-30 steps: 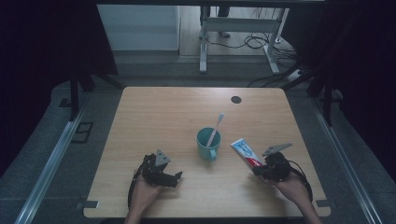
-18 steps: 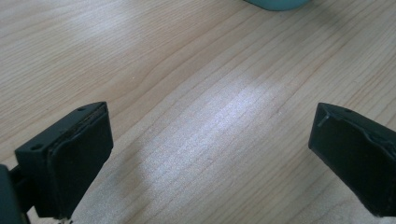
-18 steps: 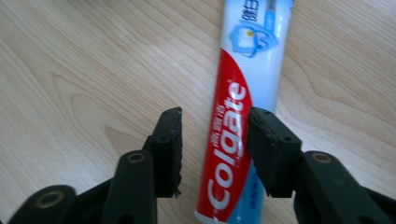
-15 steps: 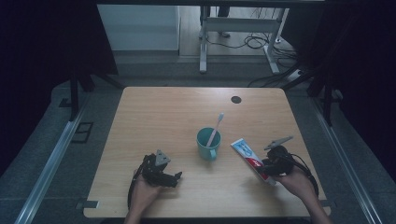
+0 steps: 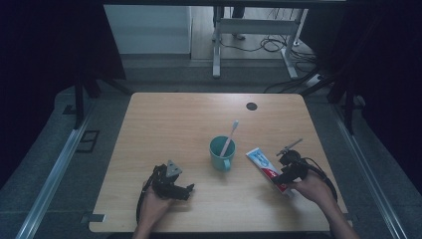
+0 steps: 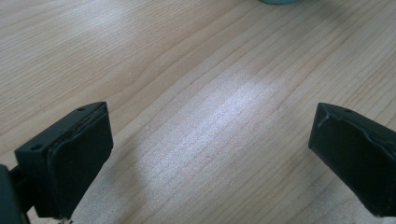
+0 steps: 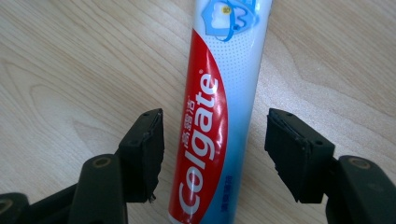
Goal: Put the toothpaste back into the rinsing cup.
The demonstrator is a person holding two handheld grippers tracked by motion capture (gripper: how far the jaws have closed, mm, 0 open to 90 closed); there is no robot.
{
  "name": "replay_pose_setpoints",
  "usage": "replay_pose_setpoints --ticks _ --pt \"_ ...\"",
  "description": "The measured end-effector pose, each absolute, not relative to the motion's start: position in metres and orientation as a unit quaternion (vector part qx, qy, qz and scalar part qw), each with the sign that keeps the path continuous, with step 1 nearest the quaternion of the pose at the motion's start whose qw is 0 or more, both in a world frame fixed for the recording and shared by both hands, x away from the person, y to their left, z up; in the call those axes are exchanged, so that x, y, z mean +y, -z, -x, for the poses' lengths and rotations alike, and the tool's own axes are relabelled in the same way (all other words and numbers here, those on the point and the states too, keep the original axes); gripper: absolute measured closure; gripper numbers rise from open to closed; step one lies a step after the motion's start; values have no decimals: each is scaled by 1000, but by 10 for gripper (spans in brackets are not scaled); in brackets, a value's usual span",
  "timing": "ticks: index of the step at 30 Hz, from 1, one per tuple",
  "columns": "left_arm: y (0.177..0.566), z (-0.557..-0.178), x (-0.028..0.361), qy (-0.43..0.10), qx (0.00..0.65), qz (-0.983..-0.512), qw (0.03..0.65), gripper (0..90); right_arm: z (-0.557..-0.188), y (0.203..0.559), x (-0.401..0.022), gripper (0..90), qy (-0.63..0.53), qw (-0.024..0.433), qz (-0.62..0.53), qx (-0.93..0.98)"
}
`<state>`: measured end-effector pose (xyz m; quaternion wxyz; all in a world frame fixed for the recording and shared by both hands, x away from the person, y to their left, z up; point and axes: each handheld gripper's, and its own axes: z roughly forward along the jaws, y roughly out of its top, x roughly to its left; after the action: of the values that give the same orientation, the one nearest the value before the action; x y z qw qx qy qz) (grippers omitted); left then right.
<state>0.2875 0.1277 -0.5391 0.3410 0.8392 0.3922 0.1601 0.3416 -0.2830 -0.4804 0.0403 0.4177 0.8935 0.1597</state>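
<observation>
Red, white and blue toothpaste tube (image 7: 217,107) flat on the wooden table, just beside the cup.

Table (image 7: 56,70): pale wood with fine straight grain and a smooth, faintly sheened finish. Toothpaste tube (image 7: 219,107): glossy plastic, printed red, white and blue, and it caught highlights. Right gripper (image 7: 212,154): jaws were matt black plastic with slightly rough pads (image 7: 149,149). Mug (image 5: 221,154): smooth teal surface, material unclear.

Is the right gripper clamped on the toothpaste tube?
No, the right gripper stands open, a gap on each side of the toothpaste tube.
</observation>
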Motion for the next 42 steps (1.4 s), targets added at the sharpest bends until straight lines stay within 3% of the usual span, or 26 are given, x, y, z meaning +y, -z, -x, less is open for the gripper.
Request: replay_pose_setpoints --ticks 28,42 --pt "540 -288 126 -158 388 -844 334 2 -376 491 -260 371 -29 -20 -422 906" --pt "541 -288 126 -157 385 -847 330 2 -386 500 -249 438 0 -36 -426 904"
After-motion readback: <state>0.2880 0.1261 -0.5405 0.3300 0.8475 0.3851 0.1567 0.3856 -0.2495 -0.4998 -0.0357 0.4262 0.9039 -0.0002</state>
